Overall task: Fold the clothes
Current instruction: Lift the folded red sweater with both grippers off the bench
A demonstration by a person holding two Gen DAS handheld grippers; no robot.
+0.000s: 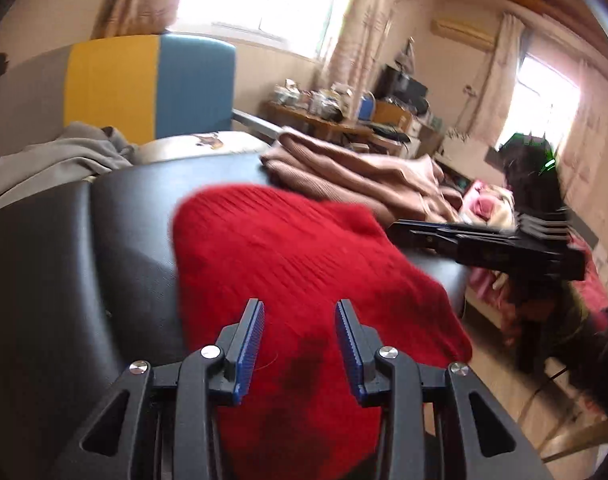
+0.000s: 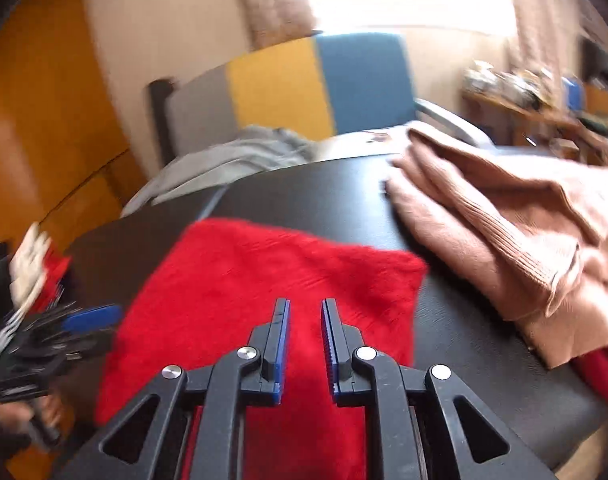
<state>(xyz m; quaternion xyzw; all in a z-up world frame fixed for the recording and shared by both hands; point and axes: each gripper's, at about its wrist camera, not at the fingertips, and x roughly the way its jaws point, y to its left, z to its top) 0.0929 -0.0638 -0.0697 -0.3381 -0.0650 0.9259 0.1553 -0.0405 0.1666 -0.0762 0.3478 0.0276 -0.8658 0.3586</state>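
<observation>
A red knit garment [image 1: 288, 264] lies folded flat on the black padded table [image 1: 84, 248]; it also shows in the right wrist view [image 2: 264, 280]. My left gripper [image 1: 300, 308] is open and empty just above the garment's near part. My right gripper [image 2: 306, 308] is open with a narrower gap, empty, above the garment's near edge. The right gripper also shows at the right of the left wrist view [image 1: 400, 227], beside the garment. The left gripper shows blurred at the left of the right wrist view [image 2: 88, 320].
A crumpled tan knit garment [image 2: 504, 224] lies on the table's far right, also in the left wrist view [image 1: 364, 176]. A grey garment [image 1: 52, 152] lies beyond the table's far edge. A yellow and blue chair back [image 1: 152, 80] stands behind. A cluttered desk [image 1: 336, 116] is farther back.
</observation>
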